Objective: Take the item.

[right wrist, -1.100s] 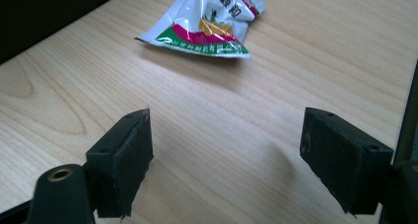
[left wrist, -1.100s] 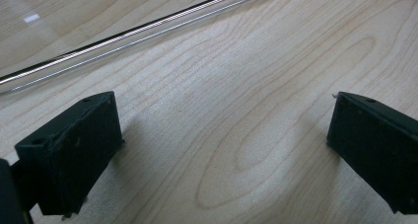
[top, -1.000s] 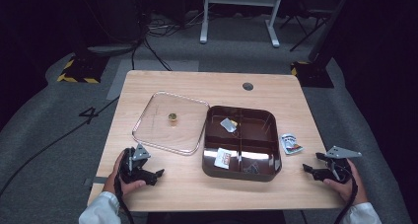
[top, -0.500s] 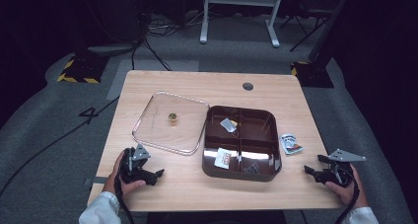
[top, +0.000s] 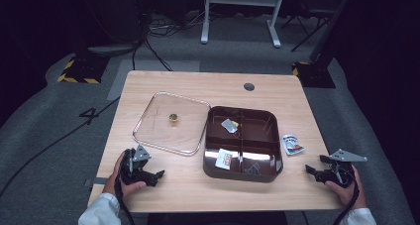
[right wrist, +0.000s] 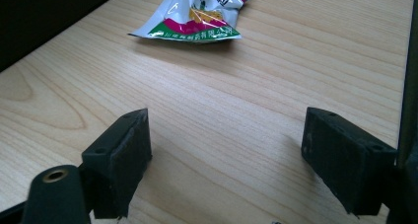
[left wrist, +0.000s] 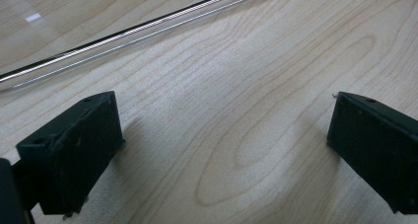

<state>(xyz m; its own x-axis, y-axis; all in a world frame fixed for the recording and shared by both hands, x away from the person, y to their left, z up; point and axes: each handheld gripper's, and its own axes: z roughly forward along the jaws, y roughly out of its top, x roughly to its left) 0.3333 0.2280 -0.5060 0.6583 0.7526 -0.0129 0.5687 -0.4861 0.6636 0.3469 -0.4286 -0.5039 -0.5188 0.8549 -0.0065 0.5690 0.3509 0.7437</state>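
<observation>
Only the right gripper (top: 317,172) had drifted, outward toward the table's (top: 198,86) edge; the left gripper (top: 154,175) sat put, jaws wide, empty, below the clear lid (top: 171,123). Right of that lay the brown tray (top: 242,141), then the snack packet (right wrist: 197,14): light, crinkly, probably best pinched at an edge. Right jaws gaped empty.

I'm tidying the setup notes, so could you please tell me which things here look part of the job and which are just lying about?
Likely part of the job:
- dark brown four-compartment box
- clear square plastic lid
- foil snack packet on the table
- packets inside the box
- both open grippers

Likely just about:
- round grey table grommet
- white stand legs behind
</observation>
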